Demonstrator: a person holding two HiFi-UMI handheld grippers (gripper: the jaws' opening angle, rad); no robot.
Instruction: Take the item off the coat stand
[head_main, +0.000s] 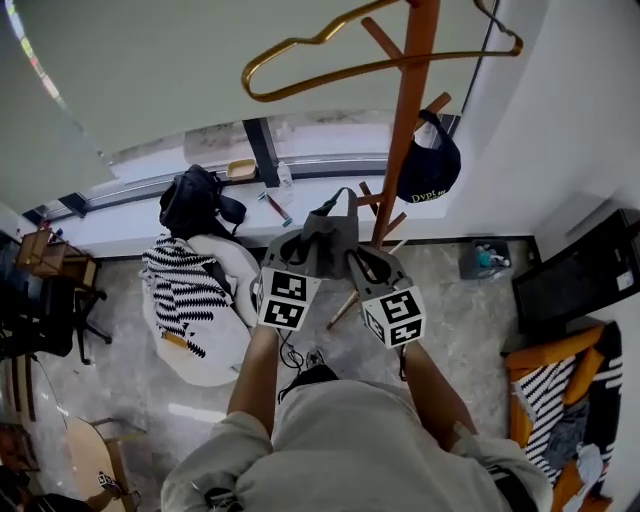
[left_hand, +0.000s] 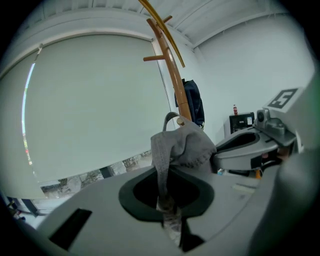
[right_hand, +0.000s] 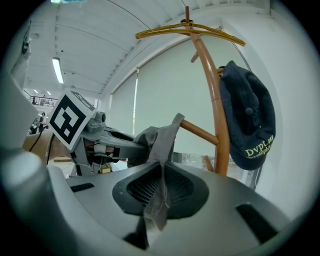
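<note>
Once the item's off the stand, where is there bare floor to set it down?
For the grey bag that the left gripper and right gripper pinch: bare floor between coat stand and black unit, or left of the white beanbag. Crowded: sill around the black backpack, striped pile lower right.

The premises appeared to be an office lounge, with a wooden coat stand (head_main: 405, 120), a drawn roller blind (head_main: 150, 60) and a white beanbag (head_main: 225, 345) on a stone-tiled floor (head_main: 470, 330).
</note>
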